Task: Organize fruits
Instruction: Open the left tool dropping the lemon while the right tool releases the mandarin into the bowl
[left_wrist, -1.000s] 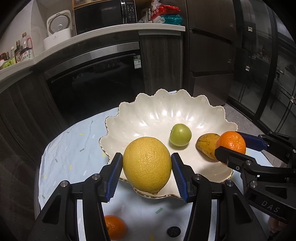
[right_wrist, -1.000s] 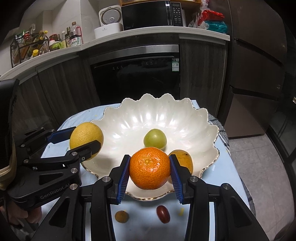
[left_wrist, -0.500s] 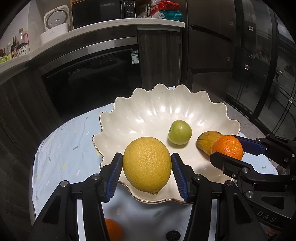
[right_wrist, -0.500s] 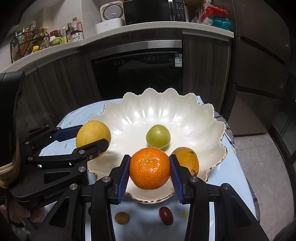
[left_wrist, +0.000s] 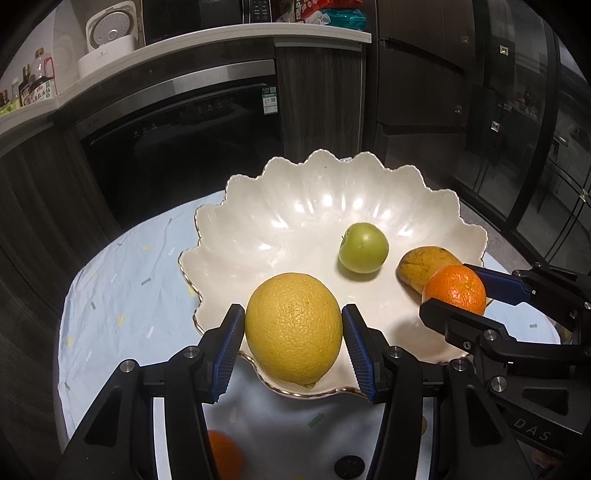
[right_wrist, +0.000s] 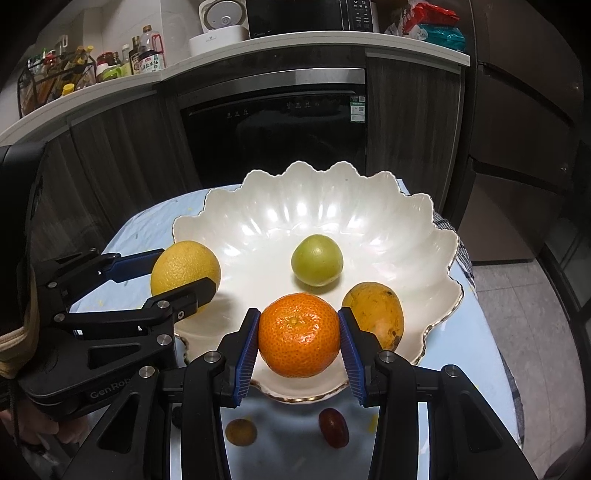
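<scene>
The left gripper had its jaws spread partway and pinching a large, dimpled yellow citrus fruit, the blue ribbed pads pressed flat on either side. In the left wrist view that fruit hung at about 6 o'clock over the gold-edged rim of the wide, scalloped, pearly white ceramic bowl; whether its underside touched the rim could not be told.

Inside the bowl, a small round green fruit lay near the centre, and a yellow-brown speckled mango lay toward 4 o'clock, just beside it but apart.

The right gripper had its jaws set somewhat narrower and clamped on a round, bright orange mandarin, again with the blue pads hard against its skin. In the right wrist view the mandarin sat at 6 o'clock over the bowl's near edge, just in front of the mango.

The bowl stood on a worktop covered with a pale blue cloth. On the cloth below the rim lay a small brownish round fruit at 7 o'clock and a small dark red oval fruit at 5 o'clock. In the left wrist view another orange fruit showed blurred between the left gripper's arms.
</scene>
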